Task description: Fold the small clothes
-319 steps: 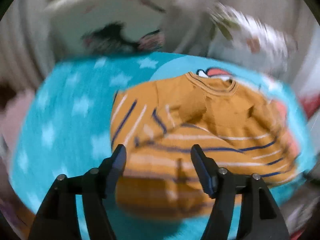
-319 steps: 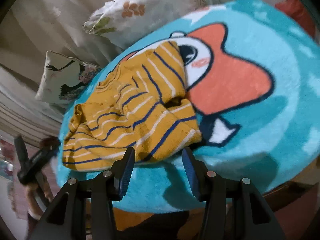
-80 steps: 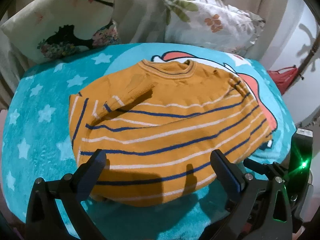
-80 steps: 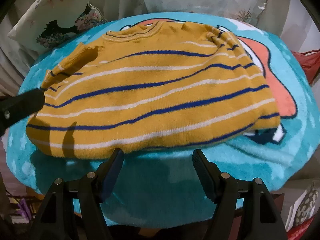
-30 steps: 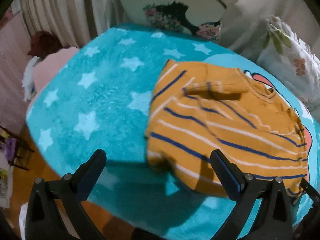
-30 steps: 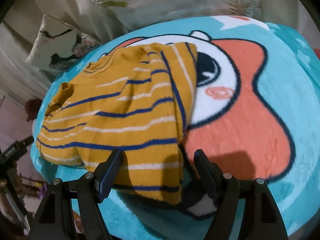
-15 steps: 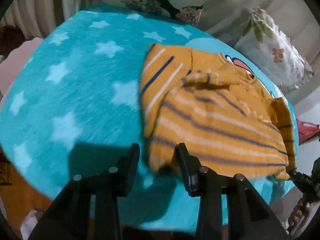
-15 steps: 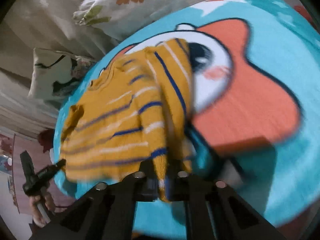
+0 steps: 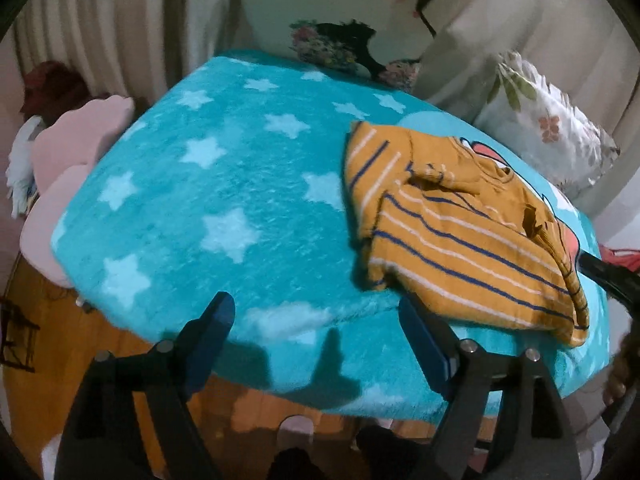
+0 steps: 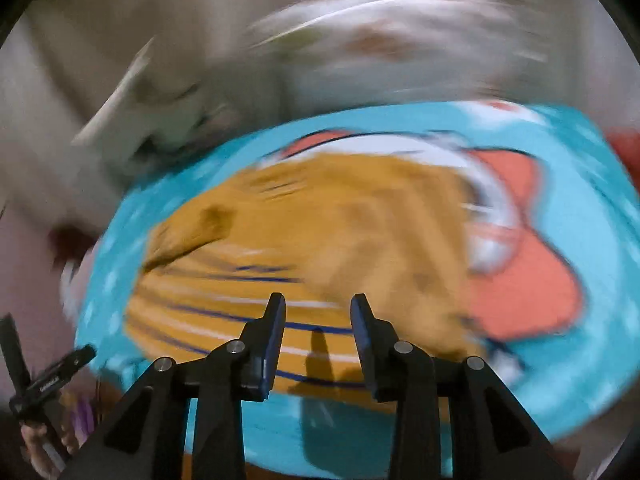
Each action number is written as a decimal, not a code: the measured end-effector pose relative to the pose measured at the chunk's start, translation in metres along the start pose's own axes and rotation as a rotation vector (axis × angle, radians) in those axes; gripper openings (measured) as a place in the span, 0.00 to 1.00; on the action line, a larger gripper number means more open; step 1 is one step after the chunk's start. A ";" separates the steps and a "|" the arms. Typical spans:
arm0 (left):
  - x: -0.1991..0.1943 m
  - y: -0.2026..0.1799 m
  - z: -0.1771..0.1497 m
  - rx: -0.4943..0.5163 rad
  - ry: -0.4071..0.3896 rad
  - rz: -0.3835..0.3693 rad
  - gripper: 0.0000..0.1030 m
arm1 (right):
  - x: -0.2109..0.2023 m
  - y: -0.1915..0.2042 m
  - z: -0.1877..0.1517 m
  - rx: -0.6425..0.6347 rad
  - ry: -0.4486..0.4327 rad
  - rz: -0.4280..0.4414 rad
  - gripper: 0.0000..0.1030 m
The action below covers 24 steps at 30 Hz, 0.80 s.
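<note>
A mustard sweater (image 9: 460, 232) with navy and white stripes lies folded over on the right part of the teal star blanket (image 9: 224, 184). My left gripper (image 9: 316, 316) hangs over the blanket's near edge, left of the sweater's corner. Its jaws are opening and nothing is between them. In the blurred right wrist view the sweater (image 10: 320, 220) lies beyond my right gripper (image 10: 318, 308). The right jaws are opening, a narrow gap apart, with nothing gripped. The right gripper's finger (image 9: 608, 276) shows at the sweater's right end, and the left gripper (image 10: 48, 376) is in a hand at lower left.
Two printed pillows (image 9: 352, 12) (image 9: 548, 132) lean at the back of the blanket against pale curtains. A pink cushion (image 9: 72, 148) sits at the left edge. Wooden floor (image 9: 52, 340) shows below the near edge. An orange cartoon patch (image 10: 528, 280) marks the blanket's right side.
Half a second ago both grippers were closed on the sweater's hem. Both have let go and drawn back, and the sweater now rests folded on the blanket.
</note>
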<state>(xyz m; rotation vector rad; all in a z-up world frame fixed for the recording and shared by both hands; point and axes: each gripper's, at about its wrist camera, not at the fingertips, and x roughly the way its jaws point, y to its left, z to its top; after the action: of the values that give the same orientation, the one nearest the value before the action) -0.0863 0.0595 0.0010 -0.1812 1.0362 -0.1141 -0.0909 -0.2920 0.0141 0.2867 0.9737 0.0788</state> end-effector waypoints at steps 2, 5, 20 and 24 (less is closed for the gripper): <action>-0.007 0.008 -0.007 -0.023 -0.004 0.009 0.81 | 0.041 0.037 0.014 -0.099 0.048 0.023 0.27; -0.024 0.021 -0.016 -0.065 -0.025 0.042 0.81 | 0.115 0.070 0.035 -0.135 0.145 -0.022 0.25; -0.050 0.043 -0.032 -0.136 -0.049 0.094 0.88 | 0.140 0.227 0.035 -0.493 0.122 0.168 0.27; -0.041 0.028 -0.026 -0.101 -0.044 0.057 0.88 | 0.097 0.130 0.034 -0.316 0.080 0.070 0.27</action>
<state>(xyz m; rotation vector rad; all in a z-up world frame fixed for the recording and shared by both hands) -0.1292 0.0918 0.0168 -0.2445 1.0028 -0.0057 -0.0003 -0.1558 -0.0101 0.0271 1.0142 0.3067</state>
